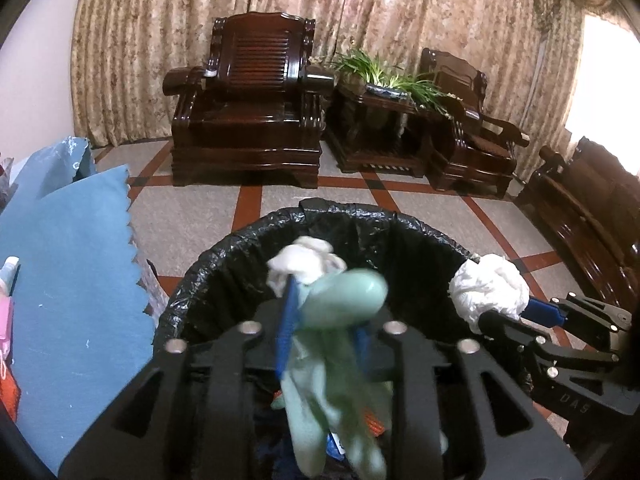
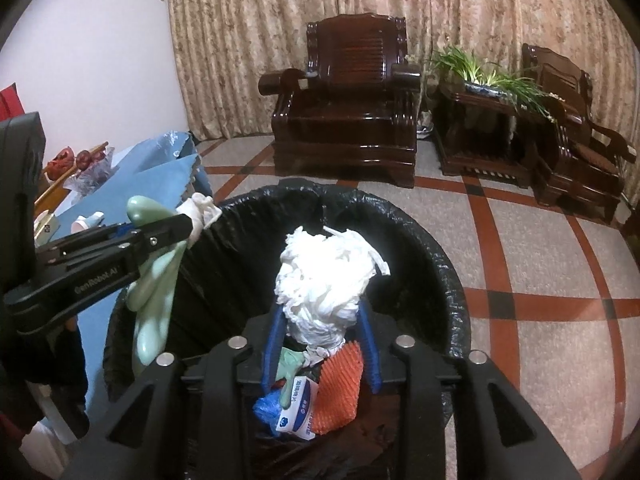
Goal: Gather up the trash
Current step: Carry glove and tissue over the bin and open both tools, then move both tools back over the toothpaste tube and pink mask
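A round bin with a black liner (image 1: 224, 264) (image 2: 432, 248) stands on the floor below both grippers. My left gripper (image 1: 320, 320) is shut on a pale green rubber glove (image 1: 340, 360) and a white crumpled tissue (image 1: 304, 264), held over the bin; the glove hangs down and also shows in the right wrist view (image 2: 154, 300). My right gripper (image 2: 320, 340) is shut on a white crumpled paper wad (image 2: 324, 276) over the bin's middle; it also shows in the left wrist view (image 1: 490, 292). Inside the bin lie an orange net (image 2: 338, 388), a small white-blue box (image 2: 298, 412) and blue plastic (image 2: 266, 404).
A table with a blue cloth (image 1: 72, 280) (image 2: 152, 168) stands left of the bin, with small items on it. Dark wooden armchairs (image 1: 248, 100) (image 2: 348, 100), a side table with plants (image 1: 376, 80) and a bench (image 1: 588, 216) line the curtained far wall. Tiled floor (image 2: 540, 264) lies right of the bin.
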Tool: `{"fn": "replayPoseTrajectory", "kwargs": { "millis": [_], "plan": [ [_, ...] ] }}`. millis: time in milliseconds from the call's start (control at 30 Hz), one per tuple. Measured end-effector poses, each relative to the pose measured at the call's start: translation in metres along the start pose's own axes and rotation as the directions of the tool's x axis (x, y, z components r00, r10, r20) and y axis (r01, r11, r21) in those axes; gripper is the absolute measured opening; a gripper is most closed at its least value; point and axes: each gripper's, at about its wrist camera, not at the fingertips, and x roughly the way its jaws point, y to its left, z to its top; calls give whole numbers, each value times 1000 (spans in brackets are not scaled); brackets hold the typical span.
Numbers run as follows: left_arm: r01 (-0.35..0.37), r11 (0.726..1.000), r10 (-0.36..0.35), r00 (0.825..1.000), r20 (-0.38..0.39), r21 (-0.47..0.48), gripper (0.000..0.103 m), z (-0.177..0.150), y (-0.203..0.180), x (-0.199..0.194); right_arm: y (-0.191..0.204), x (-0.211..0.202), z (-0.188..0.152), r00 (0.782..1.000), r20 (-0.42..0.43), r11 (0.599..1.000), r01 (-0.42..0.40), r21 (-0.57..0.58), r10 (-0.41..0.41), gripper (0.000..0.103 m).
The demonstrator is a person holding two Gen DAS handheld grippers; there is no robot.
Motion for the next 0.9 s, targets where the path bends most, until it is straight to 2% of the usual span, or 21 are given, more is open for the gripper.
{"fn": "replayPoseTrajectory", "kwargs": {
  "millis": [67, 133, 167, 233, 300, 367, 433, 567, 900],
  "plan": [
    [-2, 1000, 2, 1000, 11, -5, 46, 1, 1, -3, -2, 1, 1, 1000, -2, 1000, 6, 2, -6, 50],
    [-10, 1000, 10, 1000, 23, -5, 54, 1, 4, -7, -2, 0, -1, 1000, 2, 1000, 12, 6, -12, 61],
    [-11, 1000, 12, 1000, 27, -9, 60, 2, 6, -9, -2, -1, -1, 1000, 3, 1000, 12, 6, -12, 63],
    [-18, 1000, 19, 999, 39, -20, 69, 4, 10, -16, -1, -2, 0, 1000, 8, 1000, 19, 5, -19, 80],
    [-31, 999, 32, 998, 51, -25, 75, 5, 15, -22, 2, -6, 1, 999, 25, 1000, 25, 4, -26, 87],
    [-55, 998, 57, 996, 65, -28, 85, 7, 24, -33, 4, -10, 2, 999, 36, 1000, 24, 1, -24, 96],
    [-78, 996, 80, 994, 78, -36, 90, 6, 33, -43, 9, -13, 5, 999, 52, 1000, 18, -7, -18, 97],
    [-137, 989, 143, 985, 97, -62, 93, 6, 53, -66, 24, -16, 11, 997, 70, 1000, -9, -28, 11, 97],
    [-286, 949, 301, 947, 113, -135, 94, -9, 108, -122, 77, -12, 19, 992, 73, 990, -91, -104, 99, 97]
  ]
}}
